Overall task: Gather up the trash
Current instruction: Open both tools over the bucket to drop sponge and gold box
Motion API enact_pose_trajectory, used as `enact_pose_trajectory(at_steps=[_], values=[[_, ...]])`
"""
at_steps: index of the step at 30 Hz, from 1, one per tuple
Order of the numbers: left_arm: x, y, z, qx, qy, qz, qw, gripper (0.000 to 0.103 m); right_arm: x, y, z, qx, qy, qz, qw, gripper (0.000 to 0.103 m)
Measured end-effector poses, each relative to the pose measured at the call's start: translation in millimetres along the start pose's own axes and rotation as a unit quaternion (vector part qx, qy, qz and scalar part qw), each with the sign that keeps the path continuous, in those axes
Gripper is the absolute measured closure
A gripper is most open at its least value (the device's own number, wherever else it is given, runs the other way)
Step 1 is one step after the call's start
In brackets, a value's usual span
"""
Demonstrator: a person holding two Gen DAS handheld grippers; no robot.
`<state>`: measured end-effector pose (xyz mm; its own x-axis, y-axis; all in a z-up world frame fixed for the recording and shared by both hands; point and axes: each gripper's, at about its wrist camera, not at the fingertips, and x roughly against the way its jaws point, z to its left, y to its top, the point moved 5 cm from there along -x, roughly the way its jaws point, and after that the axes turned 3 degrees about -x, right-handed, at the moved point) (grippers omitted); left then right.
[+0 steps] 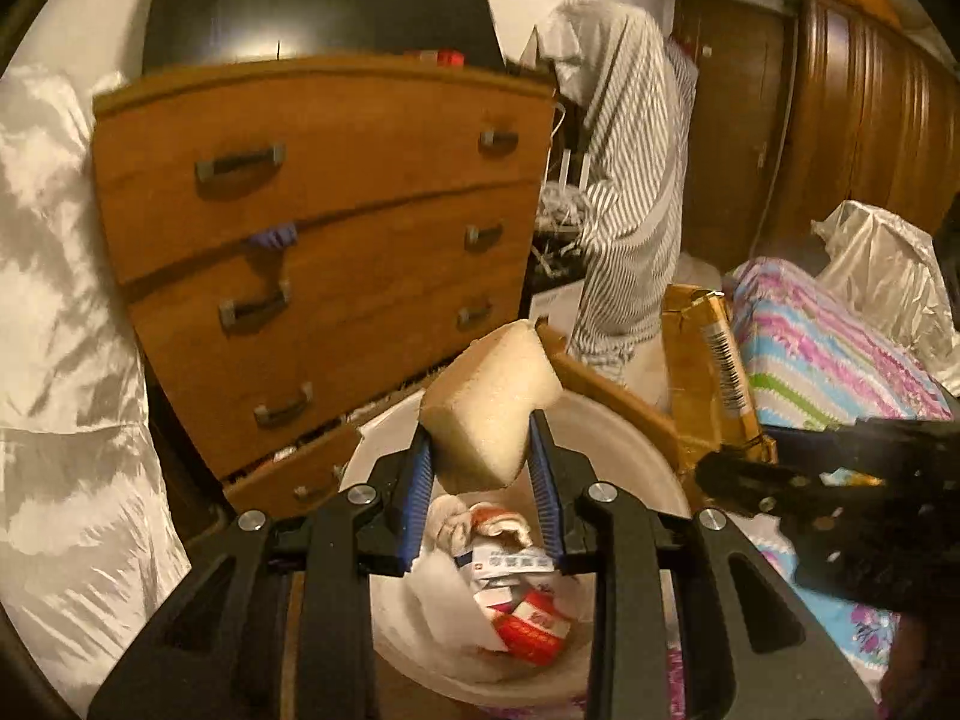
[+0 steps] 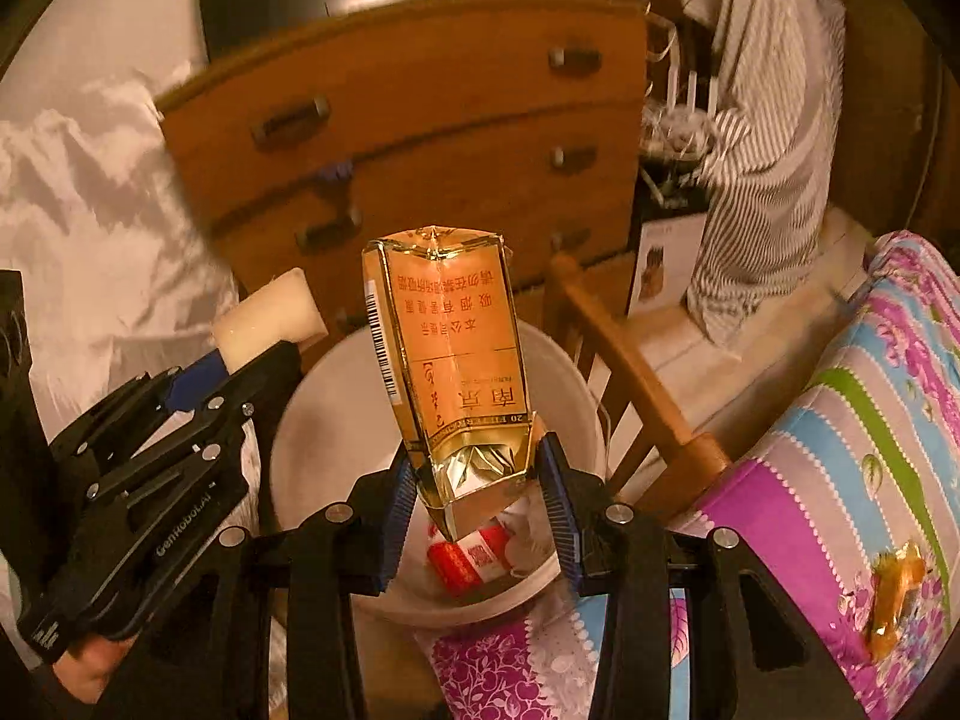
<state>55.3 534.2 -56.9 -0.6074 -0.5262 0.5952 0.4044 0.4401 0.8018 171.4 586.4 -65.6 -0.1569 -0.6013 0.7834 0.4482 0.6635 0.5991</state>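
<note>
My left gripper (image 1: 480, 450) is shut on a cream foam block (image 1: 489, 405), held above a white bin (image 1: 390, 630) that holds crumpled paper and a red-and-white packet (image 1: 531, 630). In the right wrist view the same foam block (image 2: 267, 318) shows at the left, with the left gripper (image 2: 222, 360) on it. My right gripper (image 2: 477, 480) is shut on a gold cigarette pack (image 2: 450, 360), upright over the white bin (image 2: 312, 438), where a red packet (image 2: 468, 555) lies. In the left wrist view that pack (image 1: 711, 369) appears at the right.
A wooden chest of drawers (image 1: 324, 240) stands just behind the bin, its lowest drawer ajar. A wooden chair frame (image 2: 630, 372) is right of the bin. A floral striped quilt (image 2: 840, 450) with a gold wrapper (image 2: 897, 588) lies at the right. White plastic bags (image 1: 66, 300) fill the left.
</note>
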Motion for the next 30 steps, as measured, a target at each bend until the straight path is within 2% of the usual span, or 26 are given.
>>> enact_pose_trajectory(at_steps=[6, 12, 23, 25, 26, 27, 30], values=[[-26.4, -8.2, 28.7, 0.007, 0.004, 0.025, 0.9996, 0.074, -26.1, 9.1, -17.2, -0.004, -0.005, 0.050, 0.999, 0.061], [-38.5, -10.8, 43.6, 0.016, 0.007, 0.033, 0.9993, 0.074, -30.9, 6.7, -26.7, -0.003, -0.010, 0.058, 0.998, 0.061], [-42.2, -12.5, 41.5, 0.013, 0.000, 0.034, 0.9993, 0.071, -31.9, 1.7, -28.4, -0.003, -0.008, 0.060, 0.998, 0.059], [-42.4, -12.9, 40.8, 0.011, 0.001, 0.037, 0.9993, 0.063, -31.4, 1.3, -29.2, -0.006, -0.003, 0.059, 0.998, 0.045], [-41.6, -12.9, 40.9, 0.011, 0.004, 0.036, 0.9993, 0.048, -30.3, 0.9, -30.6, -0.008, -0.001, 0.056, 0.998, 0.039], [-40.3, -12.8, 41.8, 0.012, 0.010, 0.032, 0.9993, 0.039, -29.6, 0.7, -31.3, -0.009, -0.001, 0.054, 0.999, 0.039], [-38.6, -12.9, 41.8, 0.011, 0.016, 0.031, 0.9993, 0.039, -27.4, -0.3, -33.4, -0.012, 0.002, 0.049, 0.999, 0.039]])
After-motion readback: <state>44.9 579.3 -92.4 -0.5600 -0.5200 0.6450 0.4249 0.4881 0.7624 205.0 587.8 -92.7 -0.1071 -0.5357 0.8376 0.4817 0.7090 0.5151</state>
